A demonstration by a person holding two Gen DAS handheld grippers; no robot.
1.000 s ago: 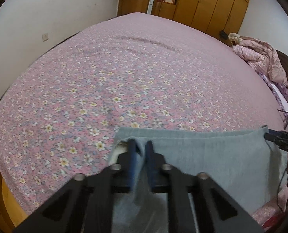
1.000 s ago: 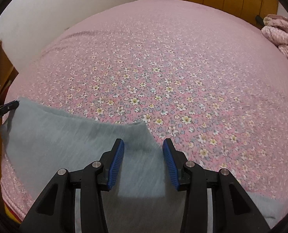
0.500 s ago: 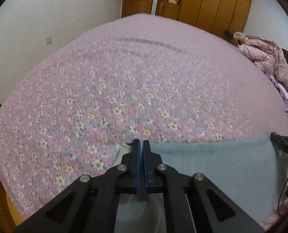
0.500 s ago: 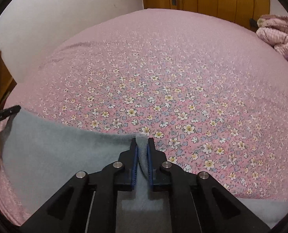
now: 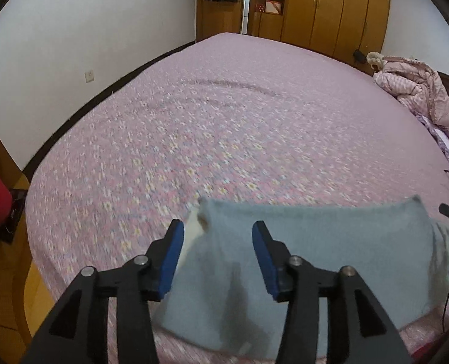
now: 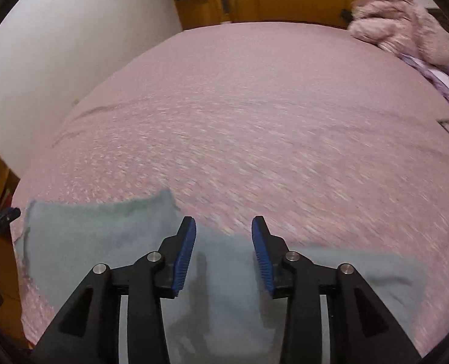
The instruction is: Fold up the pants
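Both tongs gape above crosswise-lying pants.

White walls, wooden wardrobes behind a bed under pink floral cover

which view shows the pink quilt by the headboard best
The left wrist view. There the pink quilt is fairly sharp, with its checked pattern and folds readable at the bed's far right edge. The right wrist view shows it only as a blurred pink heap at the top right.
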